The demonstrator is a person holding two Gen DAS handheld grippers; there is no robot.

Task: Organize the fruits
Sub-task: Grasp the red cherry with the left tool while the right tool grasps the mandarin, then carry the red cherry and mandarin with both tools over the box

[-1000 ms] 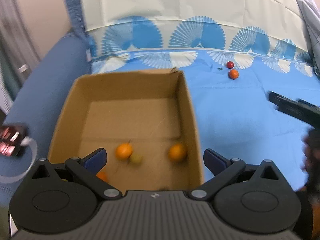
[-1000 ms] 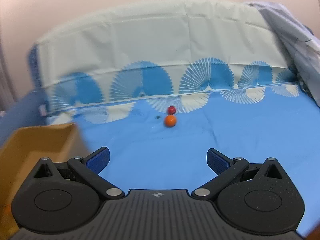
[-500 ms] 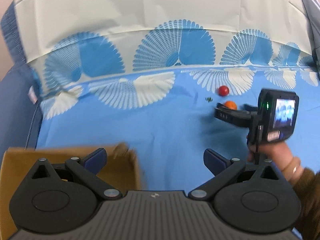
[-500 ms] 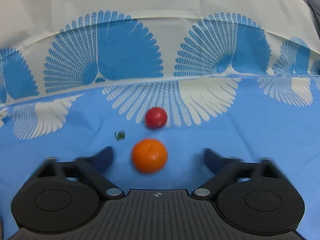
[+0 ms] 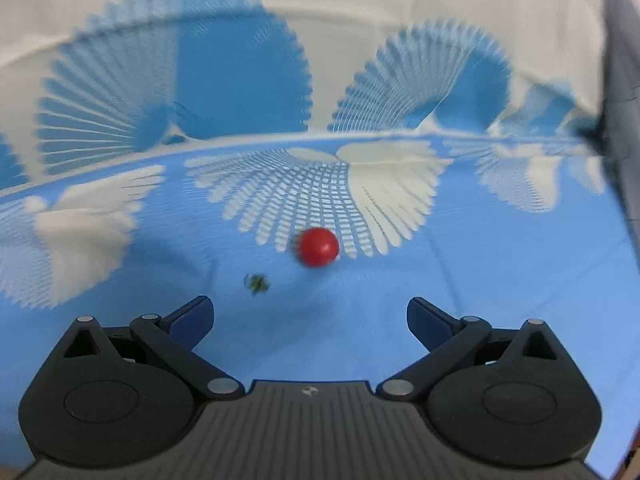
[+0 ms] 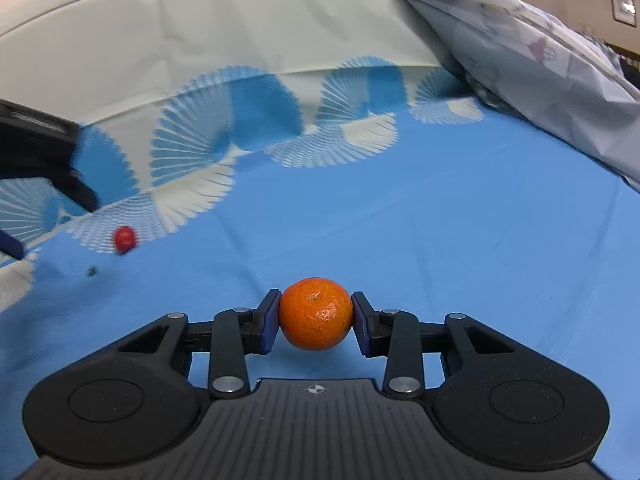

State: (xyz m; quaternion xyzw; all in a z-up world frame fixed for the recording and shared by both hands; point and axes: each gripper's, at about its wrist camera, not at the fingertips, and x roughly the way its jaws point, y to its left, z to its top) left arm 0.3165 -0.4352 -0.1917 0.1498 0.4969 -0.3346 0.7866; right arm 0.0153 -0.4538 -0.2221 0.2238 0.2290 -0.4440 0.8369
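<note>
My right gripper (image 6: 316,322) is shut on a small orange (image 6: 316,312), its blue pads pressing both sides, just above the blue cloth (image 6: 440,248). A small red round fruit (image 5: 319,247) lies on the cloth straight ahead of my left gripper (image 5: 308,314), a short way beyond its fingertips. That gripper is open with nothing between its fingers. In the right wrist view the red fruit (image 6: 125,239) sits at the far left, with the dark body of the left gripper (image 6: 40,148) above it.
A tiny green scrap (image 5: 256,282) lies on the cloth just left of the red fruit. The fan-patterned cloth rises into a white backdrop (image 5: 320,8) behind. Crumpled grey bedding (image 6: 540,60) borders the right side.
My left gripper swung away from the cardboard box and came down close to the red fruit. My right gripper shut on the orange and carried it off to the right of the red fruit.
</note>
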